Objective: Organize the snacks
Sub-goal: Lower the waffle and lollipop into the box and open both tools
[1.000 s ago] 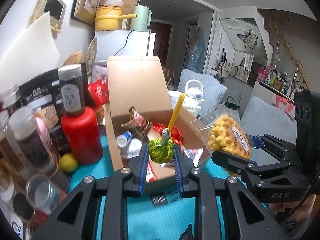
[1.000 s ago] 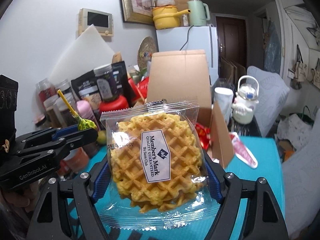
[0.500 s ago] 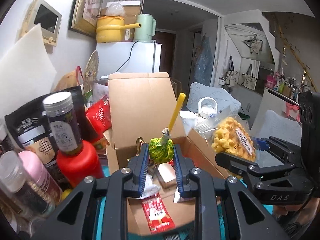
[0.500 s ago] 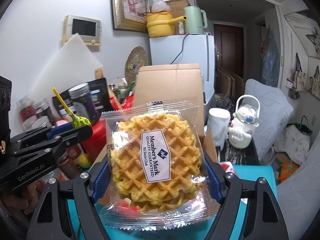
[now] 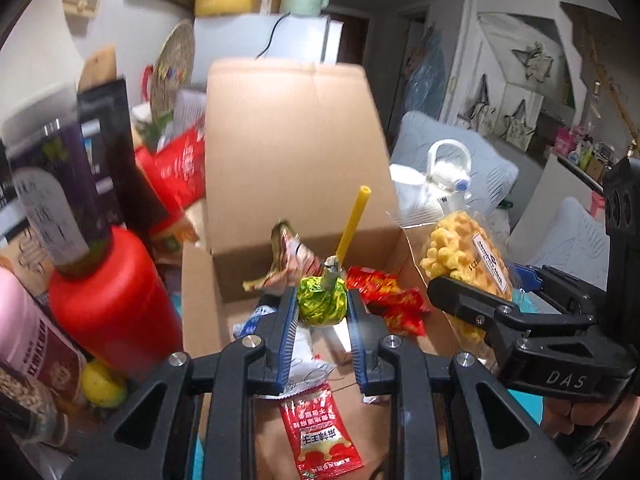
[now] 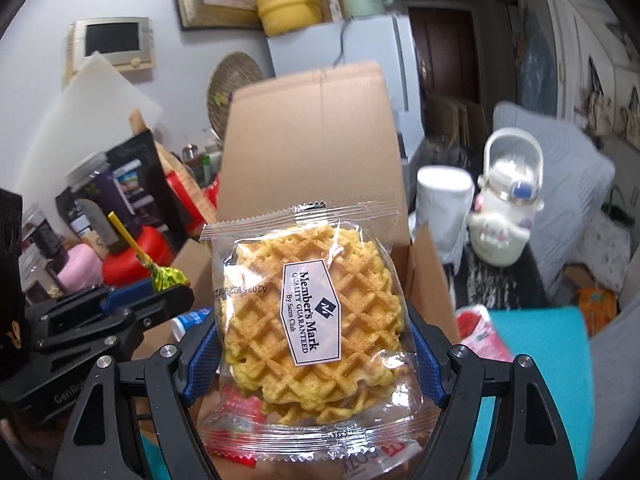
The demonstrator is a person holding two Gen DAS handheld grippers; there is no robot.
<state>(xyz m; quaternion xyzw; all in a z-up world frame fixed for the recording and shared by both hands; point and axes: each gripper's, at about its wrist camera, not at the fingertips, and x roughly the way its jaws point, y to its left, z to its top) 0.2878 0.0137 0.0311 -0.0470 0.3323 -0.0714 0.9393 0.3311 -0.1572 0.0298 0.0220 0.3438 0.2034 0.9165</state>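
Both grippers hold loads over the open brown cardboard box (image 5: 288,168): left gripper (image 5: 322,316) clamps a green foil-wrapped lollipop (image 5: 321,300), right gripper (image 6: 312,344) a clear-wrapped waffle packet (image 6: 308,304) at 3 o'clock. Several packets already lie inside; these two remain undeposited.

Soft, even indoor light fills both views; shadows are faint. Glare streaks the waffle packet (image 6: 308,308). Motion blur smears the dark jar (image 5: 52,184) at nine o'clock and the white kettle (image 6: 508,220) at three. Fisheye bending and black vignette ring the edges.
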